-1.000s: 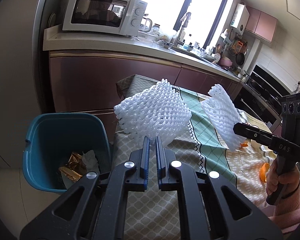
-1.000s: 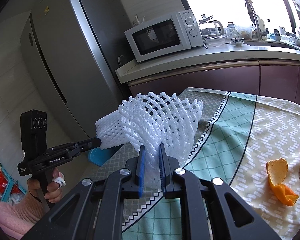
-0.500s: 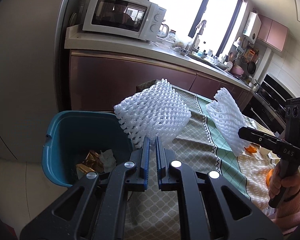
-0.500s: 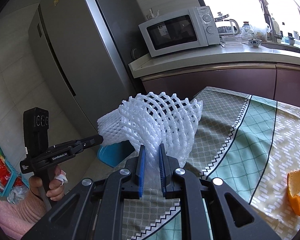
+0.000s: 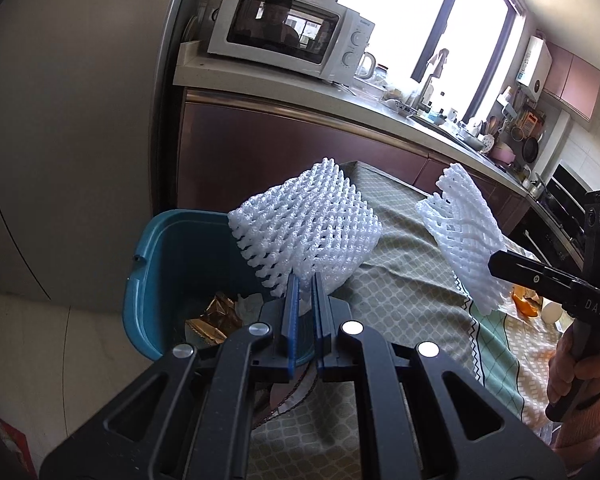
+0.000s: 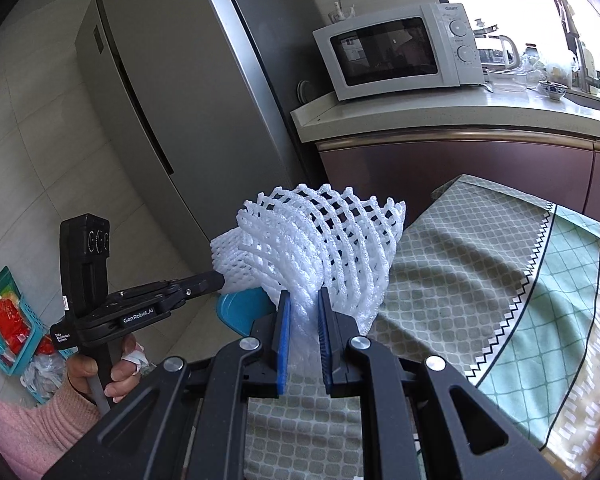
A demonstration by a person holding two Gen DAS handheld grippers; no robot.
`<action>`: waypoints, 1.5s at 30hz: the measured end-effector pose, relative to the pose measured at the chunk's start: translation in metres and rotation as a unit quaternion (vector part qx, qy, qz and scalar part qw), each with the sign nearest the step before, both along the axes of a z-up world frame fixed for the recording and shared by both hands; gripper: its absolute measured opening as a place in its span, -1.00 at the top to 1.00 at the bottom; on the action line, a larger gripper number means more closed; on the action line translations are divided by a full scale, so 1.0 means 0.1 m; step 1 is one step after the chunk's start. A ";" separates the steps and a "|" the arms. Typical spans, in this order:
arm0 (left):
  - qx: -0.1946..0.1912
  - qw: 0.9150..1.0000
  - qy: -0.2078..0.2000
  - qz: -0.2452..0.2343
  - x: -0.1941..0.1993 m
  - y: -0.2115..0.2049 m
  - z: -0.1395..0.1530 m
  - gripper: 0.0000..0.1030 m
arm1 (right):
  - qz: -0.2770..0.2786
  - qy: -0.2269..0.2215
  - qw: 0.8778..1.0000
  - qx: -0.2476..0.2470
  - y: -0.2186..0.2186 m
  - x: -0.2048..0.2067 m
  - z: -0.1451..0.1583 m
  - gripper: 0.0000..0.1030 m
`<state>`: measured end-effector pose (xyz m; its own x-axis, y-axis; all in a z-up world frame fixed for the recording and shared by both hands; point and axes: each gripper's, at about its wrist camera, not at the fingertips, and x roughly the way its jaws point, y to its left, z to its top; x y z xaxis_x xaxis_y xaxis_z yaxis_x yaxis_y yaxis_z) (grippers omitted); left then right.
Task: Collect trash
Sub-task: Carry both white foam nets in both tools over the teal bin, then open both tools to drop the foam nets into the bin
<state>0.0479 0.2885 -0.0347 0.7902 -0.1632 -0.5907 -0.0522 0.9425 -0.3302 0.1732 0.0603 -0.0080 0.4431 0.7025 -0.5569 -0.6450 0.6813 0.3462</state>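
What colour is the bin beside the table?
Teal blue; the bin shows best in the left wrist view, with trash already inside.

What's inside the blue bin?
Inside the blue bin lie a crumpled gold wrapper and some white paper. The left claw and its white foam net hide the rest.

Two foam nets [image 5: 306, 224] [image 5: 462, 236], one teal bin [image 5: 168, 264], one microwave [image 5: 288, 36], two grippers [image 5: 305, 280] [image 6: 303, 298], one fridge [image 6: 172, 92].
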 end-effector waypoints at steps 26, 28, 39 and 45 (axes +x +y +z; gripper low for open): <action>0.007 0.995 0.067 0.071 0.34 0.46 -0.58 0.87 | 0.075 0.049 0.994 -0.068 1.13 0.37 -0.39 0.77; 0.006 0.994 0.073 0.076 0.39 0.48 -0.63 0.87 | 0.077 0.054 0.993 -0.077 1.20 0.40 -0.44 0.77; 0.001 0.991 0.113 0.078 0.70 0.50 -0.95 0.83 | 0.068 0.094 0.986 -0.120 1.48 0.61 -0.74 0.62; 0.001 0.990 0.123 0.074 0.77 0.47 -1.03 0.71 | 0.060 0.107 0.986 -0.114 1.46 0.67 -0.80 0.58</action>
<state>0.1252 0.3350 -0.1381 0.6379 -0.0550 -0.7682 -0.2690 0.9187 -0.2891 0.2401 0.2067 -0.0878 0.2196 0.5886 -0.7780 -0.6553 0.6798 0.3293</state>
